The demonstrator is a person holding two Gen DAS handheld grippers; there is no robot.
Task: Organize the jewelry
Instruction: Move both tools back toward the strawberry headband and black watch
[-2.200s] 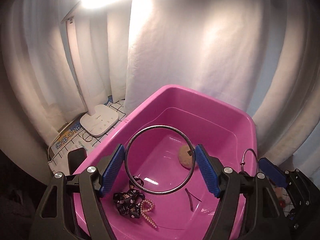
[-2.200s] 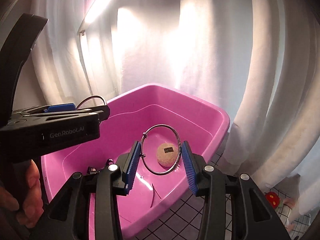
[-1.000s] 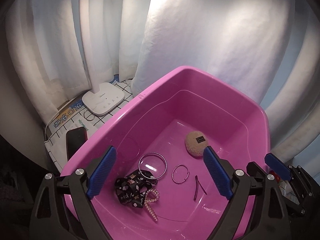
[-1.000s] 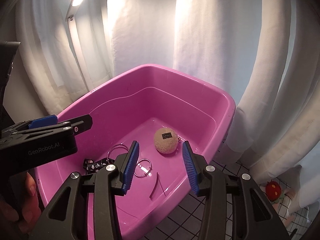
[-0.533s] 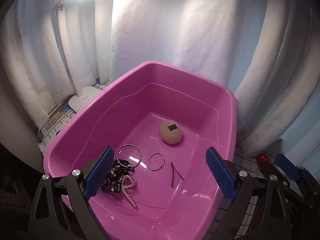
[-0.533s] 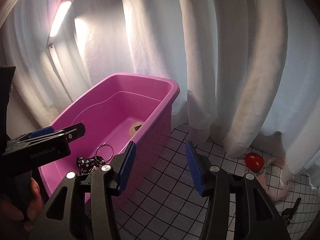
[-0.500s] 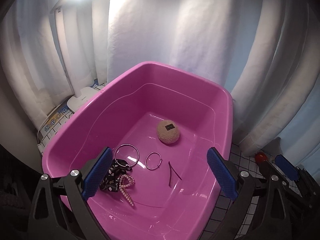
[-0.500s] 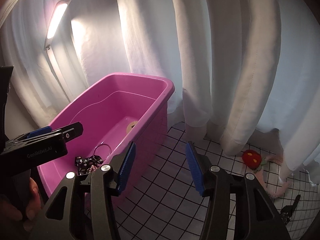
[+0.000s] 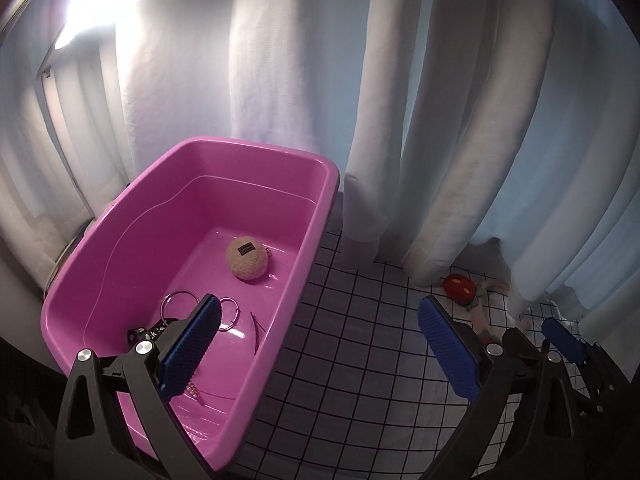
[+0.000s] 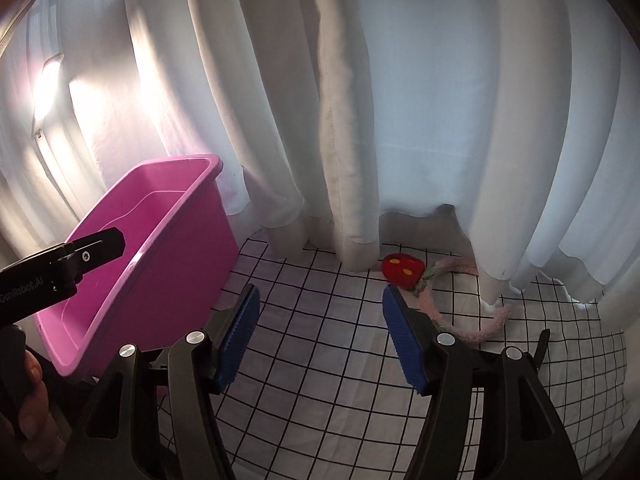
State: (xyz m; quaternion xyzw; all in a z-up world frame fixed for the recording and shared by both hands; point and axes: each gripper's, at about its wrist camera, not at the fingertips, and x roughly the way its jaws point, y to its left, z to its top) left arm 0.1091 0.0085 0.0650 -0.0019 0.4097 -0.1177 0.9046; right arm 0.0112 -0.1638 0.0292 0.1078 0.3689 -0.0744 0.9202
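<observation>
The left gripper (image 9: 318, 346) hangs with its blue ribbed pads spread wide and nothing between them, one pad over the pink tub (image 9: 120, 240), the other over the checked cloth (image 9: 360, 344). The right gripper (image 10: 320, 336) is likewise apart and empty above that cloth, beside the tub's outer wall.

In the smooth, glossy plastic tub lie the jewelry pieces: a large metal ring (image 9: 176, 300) and a small ring (image 9: 232, 312) side by side, a thin dark hairpin (image 9: 258, 325) just right of them, a black patterned bow (image 9: 144, 334) partly hidden by the left pad, and a fuzzy beige ball (image 9: 247, 259) with a dark label, farther back.

The tub's rounded rim sits near the white curtain (image 10: 340, 120). Open gridded cloth stretches rightward to a red plush toy (image 10: 402, 270) with a fuzzy pink cord (image 10: 452, 268) at the curtain's hem.
</observation>
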